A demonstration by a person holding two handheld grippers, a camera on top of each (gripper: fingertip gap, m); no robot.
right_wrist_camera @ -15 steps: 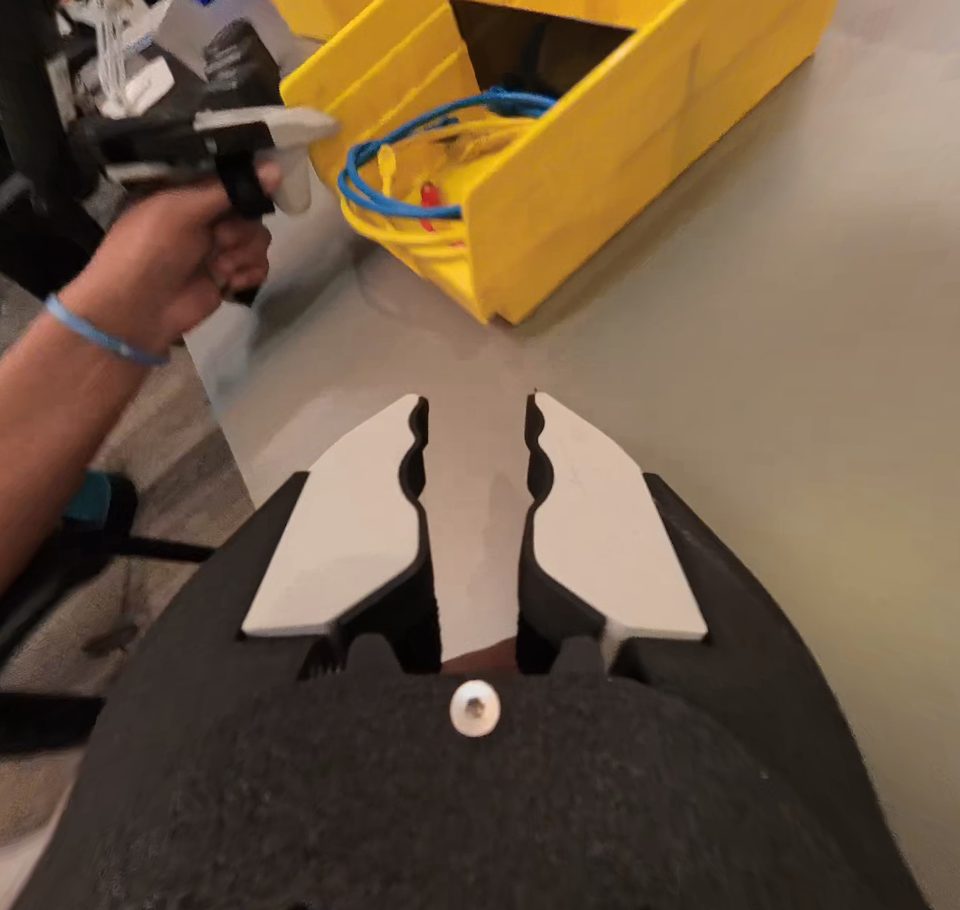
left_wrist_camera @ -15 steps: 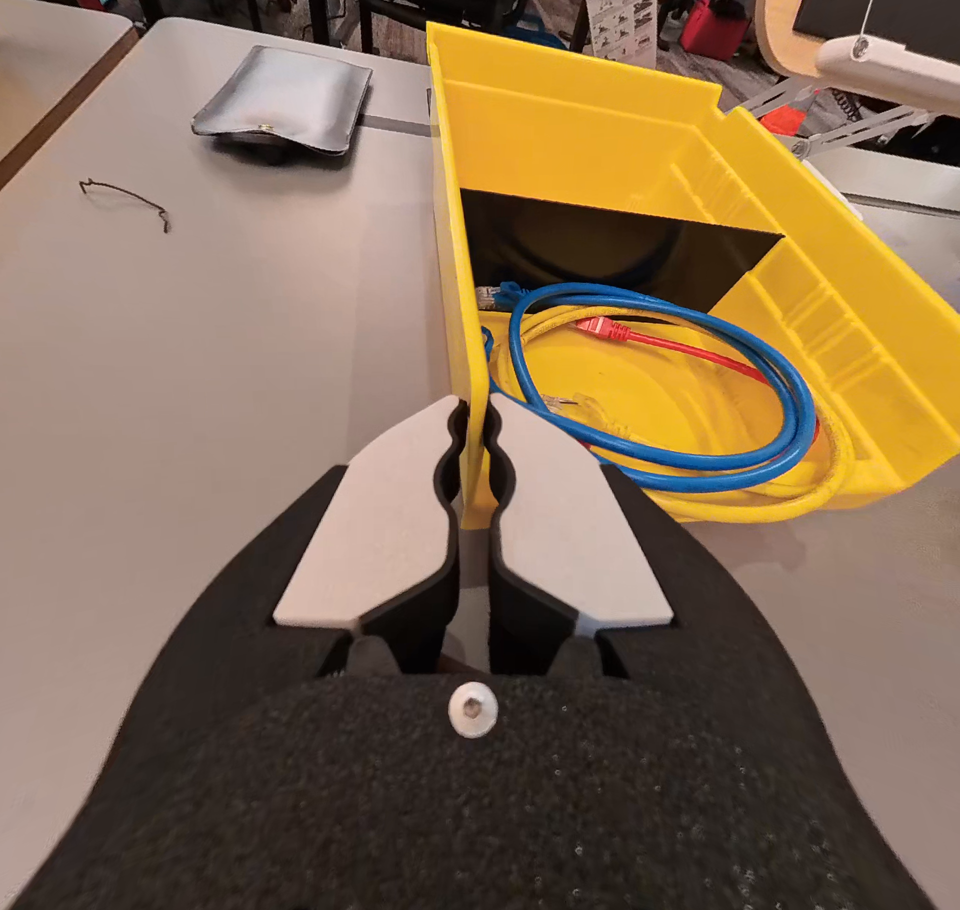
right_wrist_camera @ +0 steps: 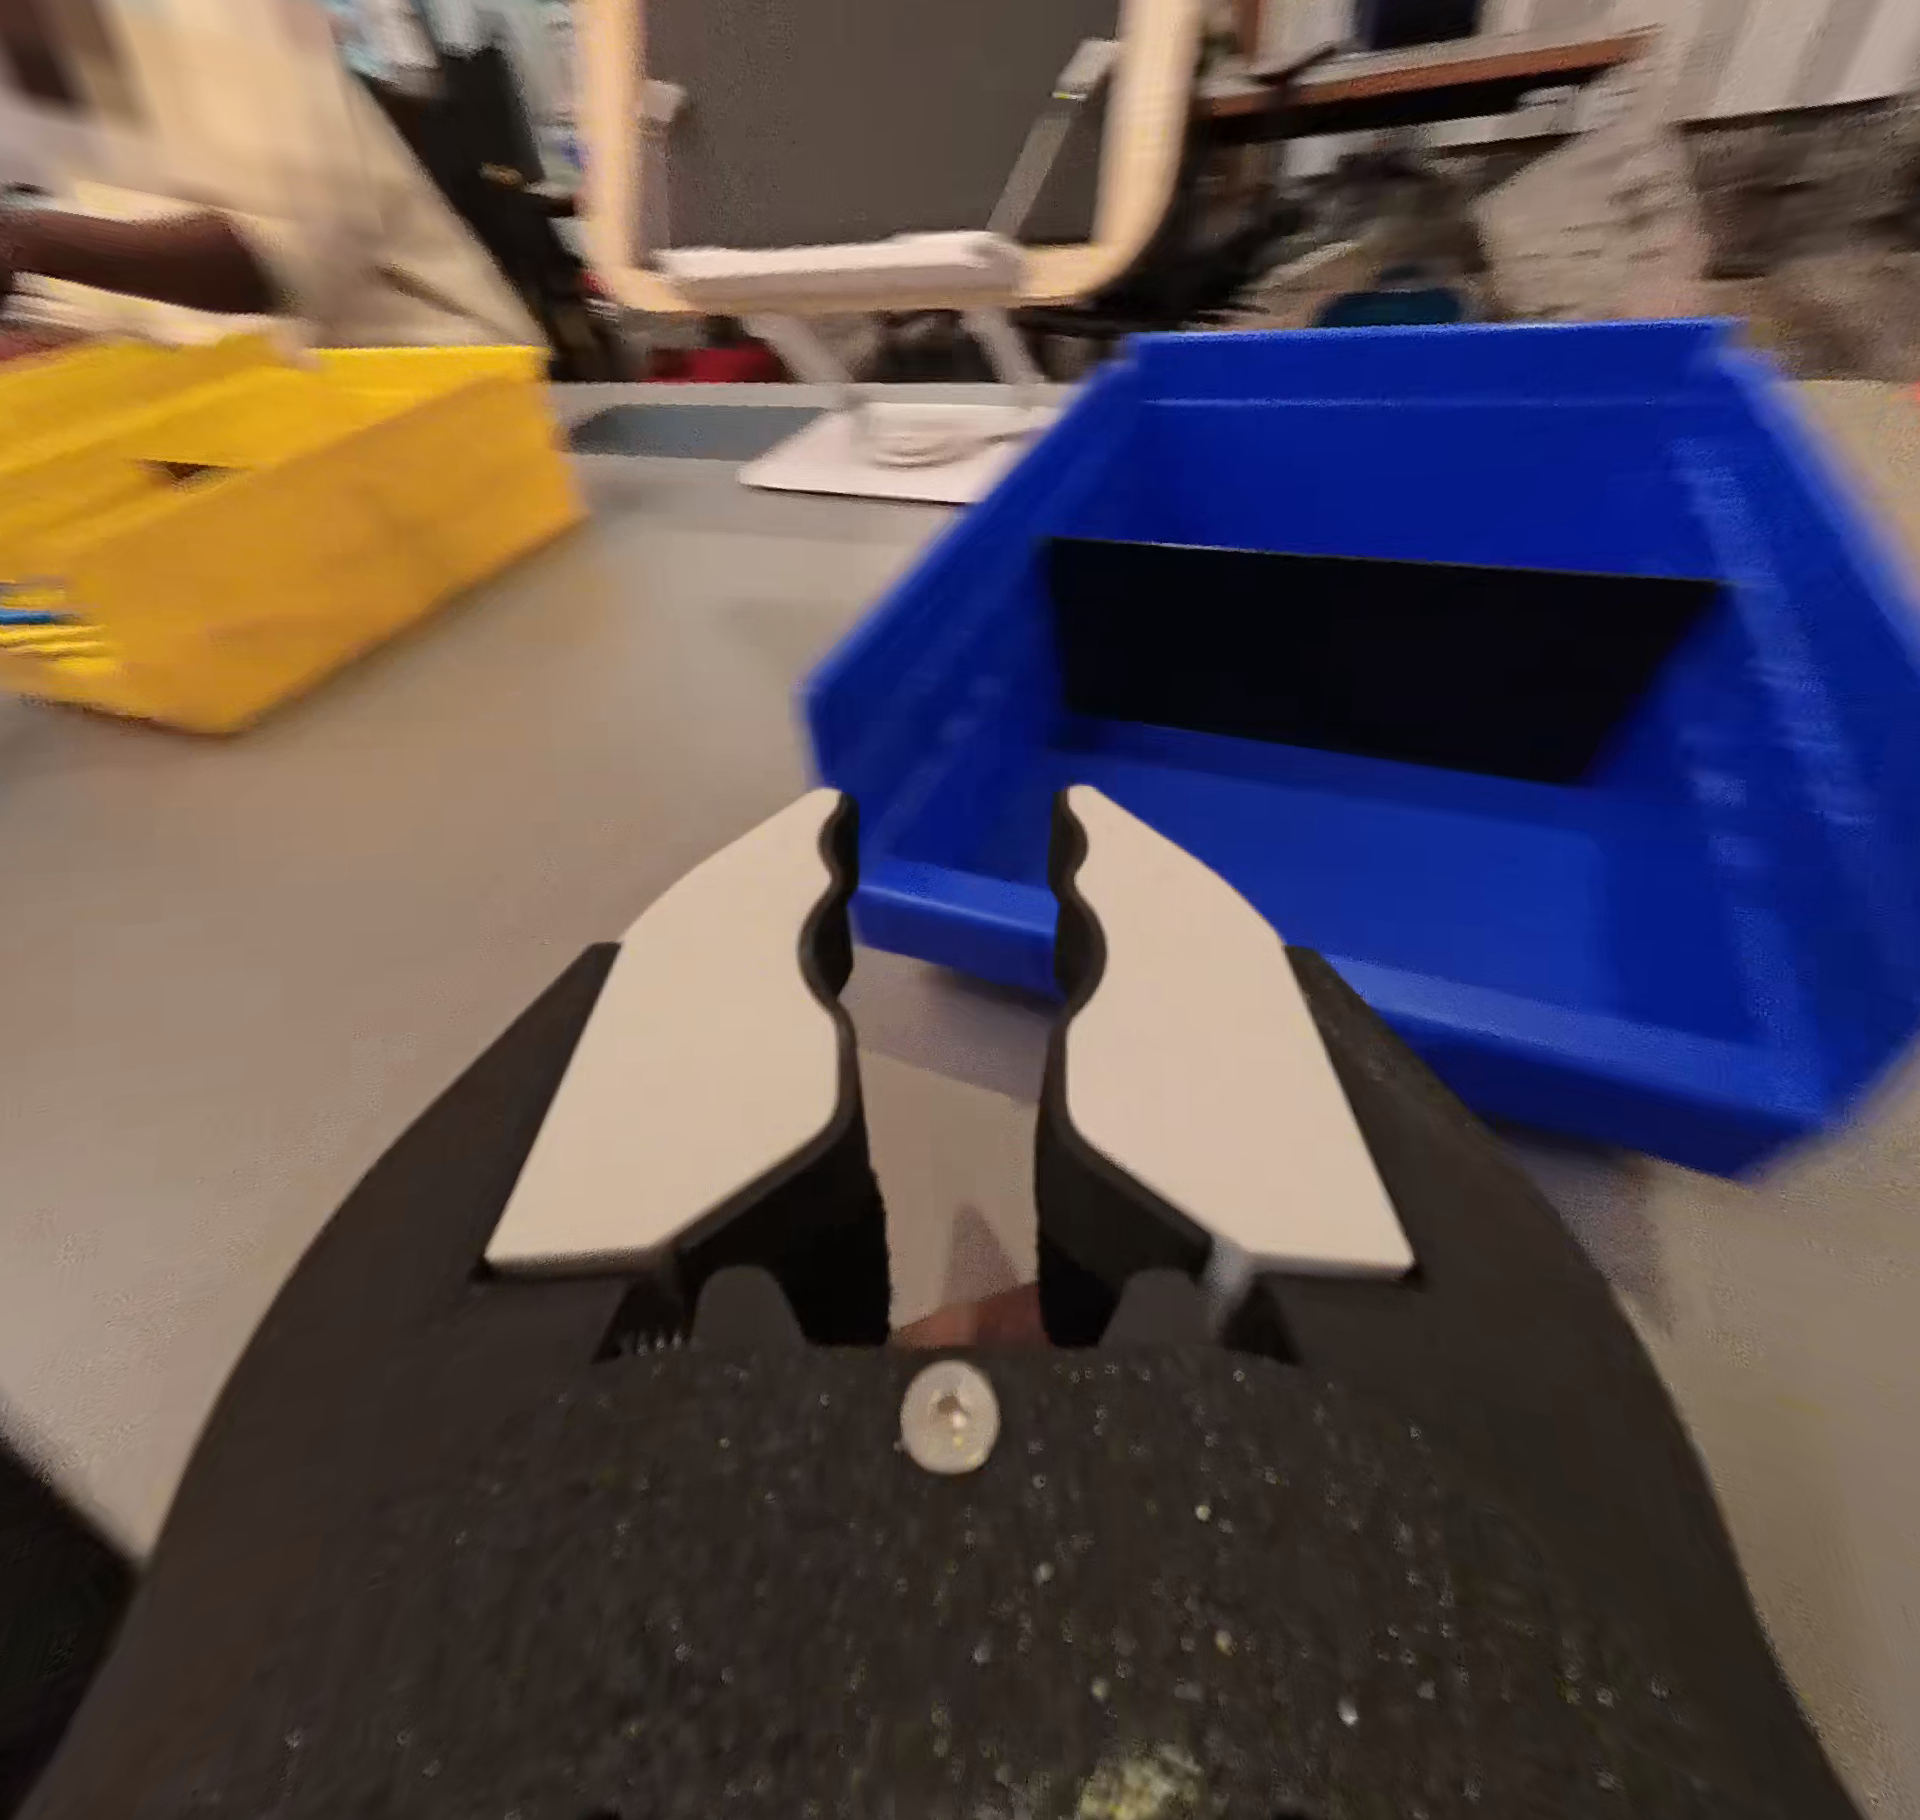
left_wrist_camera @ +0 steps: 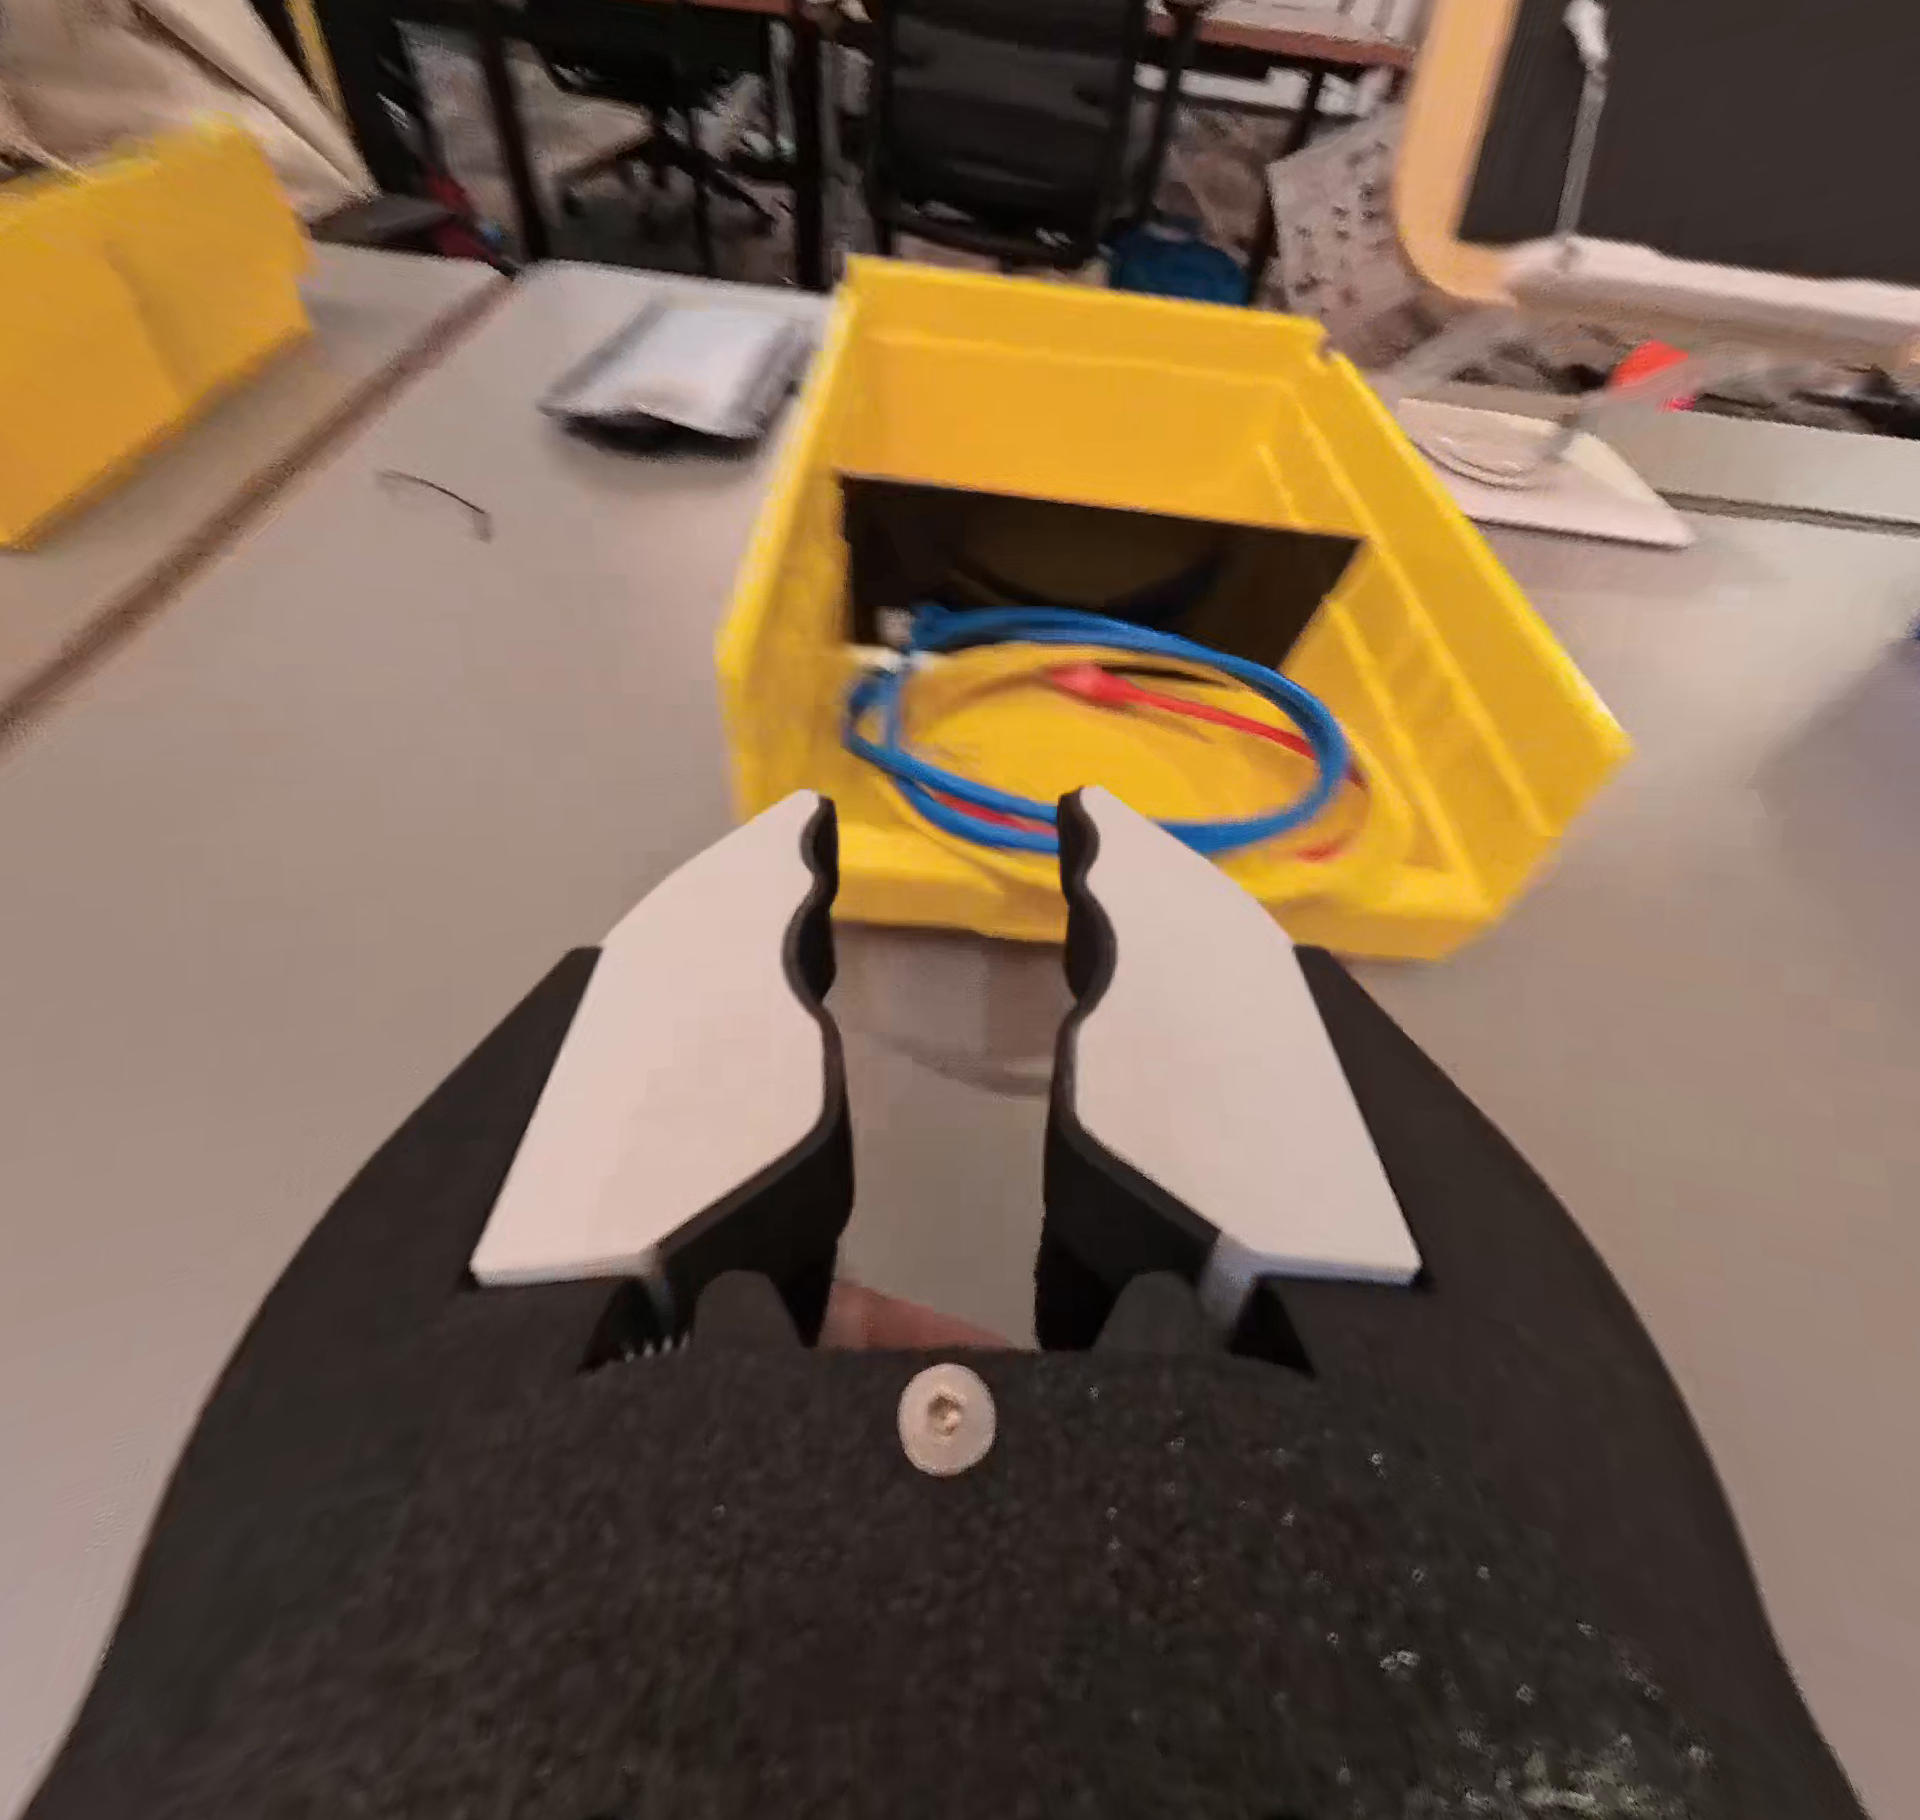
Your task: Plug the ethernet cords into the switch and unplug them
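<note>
Left tool [left_wrist_camera: 945,814]: open, empty, aimed at the low front lip of the yellow bin [left_wrist_camera: 1455,648], short of it and above the bench [left_wrist_camera: 312,887].
Right tool [right_wrist_camera: 954,814]: open, empty, tips just before the near corner of the blue bin [right_wrist_camera: 1766,731].
Cords: blue cord [left_wrist_camera: 1320,721], red cord [left_wrist_camera: 1164,705] and a yellow cord [left_wrist_camera: 1361,814] coiled together on the yellow bin's floor; plugs bunched near the left inner wall, blurred.
Switch: not visible in either view; black divider [right_wrist_camera: 1351,669] upright in the blue bin, front compartment bare, anything behind it hidden.
Tangle risk: loops overlapping, so a pull on one probably drags the others out too.
Wrong-grip risk: pinching mid-cable rather than at the plug likely leaves the connector dangling, hard to line up with a port.
Bin-shift risk: both bins loose on the bench, so a tool snagging the lip or a taut cord could slide or tip one.
Blur risk: both views smeared by motion, so a fast approach could miss the plug or clip the bin wall.
Clutter: dark pouch [left_wrist_camera: 675,383] and thin wire scrap [left_wrist_camera: 436,497] well clear on the left, unlikely to interfere.
</note>
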